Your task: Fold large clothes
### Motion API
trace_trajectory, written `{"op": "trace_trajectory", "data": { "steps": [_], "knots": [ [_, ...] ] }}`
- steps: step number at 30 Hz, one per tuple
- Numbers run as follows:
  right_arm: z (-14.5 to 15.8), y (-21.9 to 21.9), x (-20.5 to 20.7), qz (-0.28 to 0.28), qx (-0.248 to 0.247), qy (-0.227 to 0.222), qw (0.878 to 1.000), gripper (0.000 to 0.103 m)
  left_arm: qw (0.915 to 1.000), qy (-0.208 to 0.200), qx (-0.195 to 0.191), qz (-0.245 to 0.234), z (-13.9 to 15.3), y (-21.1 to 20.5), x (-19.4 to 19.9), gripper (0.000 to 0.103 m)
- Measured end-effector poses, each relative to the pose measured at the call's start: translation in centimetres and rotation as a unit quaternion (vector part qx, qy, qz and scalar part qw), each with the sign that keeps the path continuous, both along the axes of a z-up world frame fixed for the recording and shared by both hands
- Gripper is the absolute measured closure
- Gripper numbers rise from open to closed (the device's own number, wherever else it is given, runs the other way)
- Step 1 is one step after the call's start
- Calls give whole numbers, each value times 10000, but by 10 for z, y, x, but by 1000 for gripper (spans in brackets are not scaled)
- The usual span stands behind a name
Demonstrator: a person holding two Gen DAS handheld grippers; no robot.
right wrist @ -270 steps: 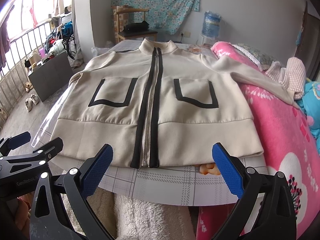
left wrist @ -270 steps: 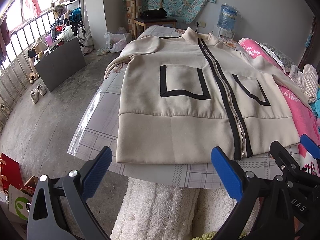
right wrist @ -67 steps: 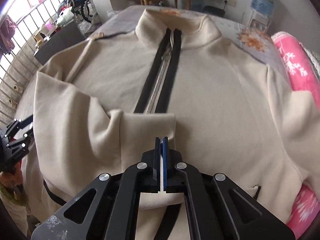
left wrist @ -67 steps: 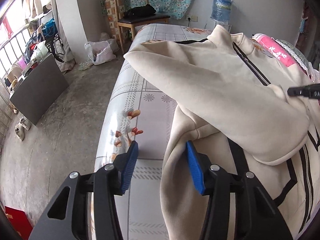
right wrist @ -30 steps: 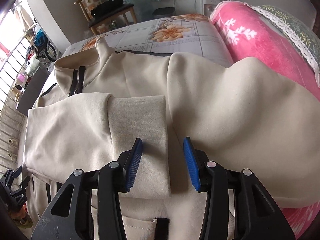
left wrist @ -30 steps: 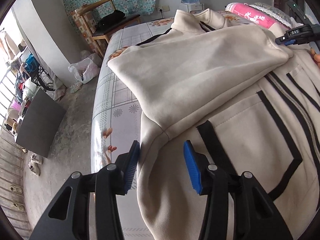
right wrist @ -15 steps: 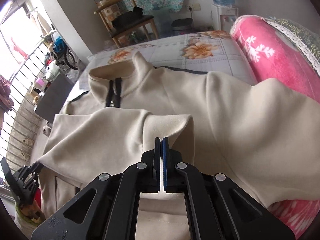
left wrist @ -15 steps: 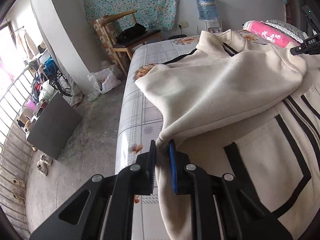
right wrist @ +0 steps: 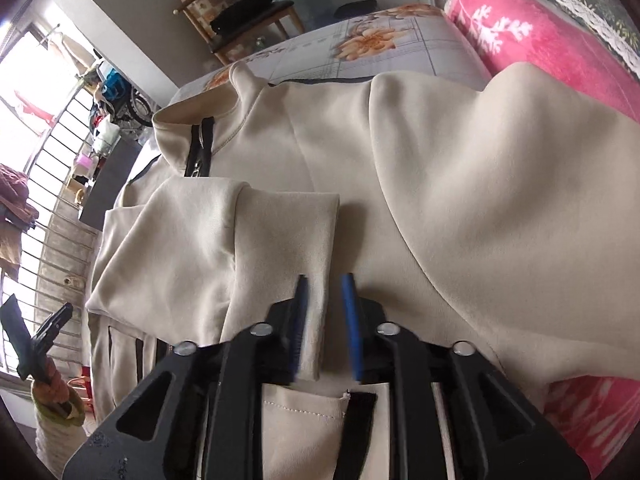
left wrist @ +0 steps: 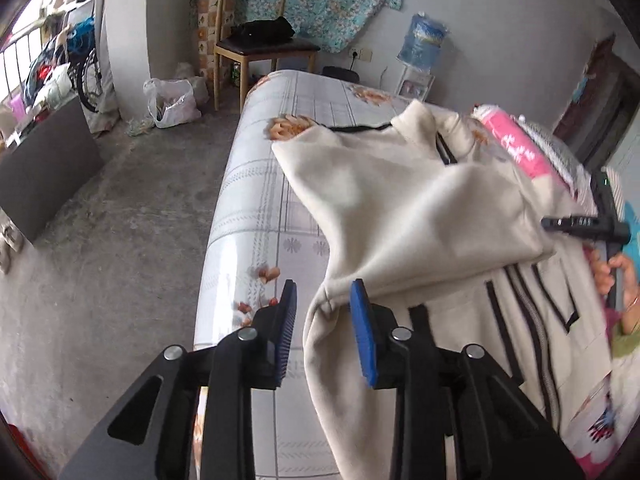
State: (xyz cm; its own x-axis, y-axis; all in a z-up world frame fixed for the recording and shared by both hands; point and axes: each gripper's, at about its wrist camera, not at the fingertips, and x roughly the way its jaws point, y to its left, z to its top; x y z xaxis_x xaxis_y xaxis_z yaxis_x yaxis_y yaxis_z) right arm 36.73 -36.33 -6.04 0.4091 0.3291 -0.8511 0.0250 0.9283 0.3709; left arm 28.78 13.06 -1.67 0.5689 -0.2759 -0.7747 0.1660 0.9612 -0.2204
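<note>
At your far left is bare floor [left wrist: 100,240], then the bed [left wrist: 256,208] with its checked, flowered cover. On the bed lies the cream zip jacket [left wrist: 400,208], collar toward the far wall, front up. Your left hand-held gripper [left wrist: 323,322] has just been opening: its blue pads stand apart, and the jacket's side edge at the armpit sits between them, loose, with no pinch that you can see. One sleeve [left wrist: 420,216] is already folded across the chest, over the zip. Further right, your right hand-held gripper [right wrist: 325,328] has also just been opening; its pads are spread, with the cuff [right wrist: 284,248] of that folded sleeve lying between them, released onto the jacket front. To the right again, the other sleeve [right wrist: 500,208] is still spread out against the pink blanket [right wrist: 540,32]. So the fold looks early: one sleeve is in, the second sleeve is not, and the body has yet to be doubled over.
</note>
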Motion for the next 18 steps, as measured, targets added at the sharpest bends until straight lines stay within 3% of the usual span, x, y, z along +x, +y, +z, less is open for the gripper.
{"op": "trace_trajectory", "data": {
  "steps": [2,4,7,9,10,11,13,15,18],
  "knots": [
    [1,3,6,68,-60,1,10000,58,9992,126,-354,143,3,0,26,67],
    [-1,8,13,99,-122,26,9999,58,9979,297,-441,356,-2,-4,59,61],
    [-6,13,21,94,-211,34,9997,58,9943,634,-521,682,-20,-12,110,61],
    [-6,17,24,127,-431,-24,9990,70,9923,765,-472,851,-31,-16,133,61],
    [-6,19,25,147,-529,-43,9985,79,9919,755,-424,926,-35,-17,139,68],
    [-8,20,26,193,-547,-19,9983,99,9921,732,-396,941,-37,-17,143,86],
    [-6,22,26,190,-668,-121,9975,101,9934,648,-363,880,-37,-20,147,97],
    [4,23,23,194,-820,-392,9957,103,9945,406,-466,847,-30,-17,143,98],
    [31,15,19,43,-597,-1000,9932,103,9935,100,-723,879,-20,-3,139,99]
  ]
}}
